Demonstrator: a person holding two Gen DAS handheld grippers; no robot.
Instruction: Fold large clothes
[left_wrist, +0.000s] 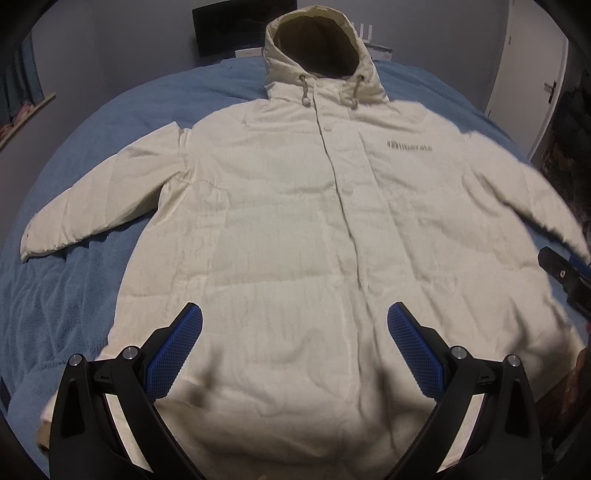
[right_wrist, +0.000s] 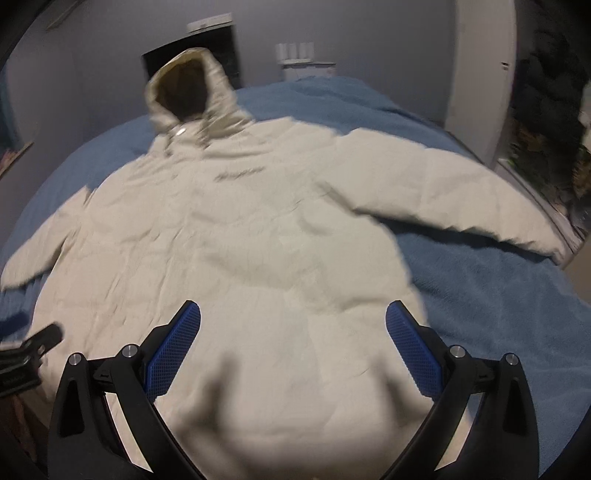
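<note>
Currently I am hovering my left gripper (left_wrist: 294, 325) and right gripper (right_wrist: 293, 325) over the hem end of a cream hooded puffer jacket (left_wrist: 295, 206), both sets of jaws standing wide apart, gripping nothing. The jacket is lying front-up, sleeves spread, on a blue blanket (left_wrist: 74, 280) covering the bed.

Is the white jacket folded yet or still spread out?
Spread out. The white jacket lies flat, front up, on the blue blanket, both sleeves extended sideways, hood at the top, no folds made.
</note>
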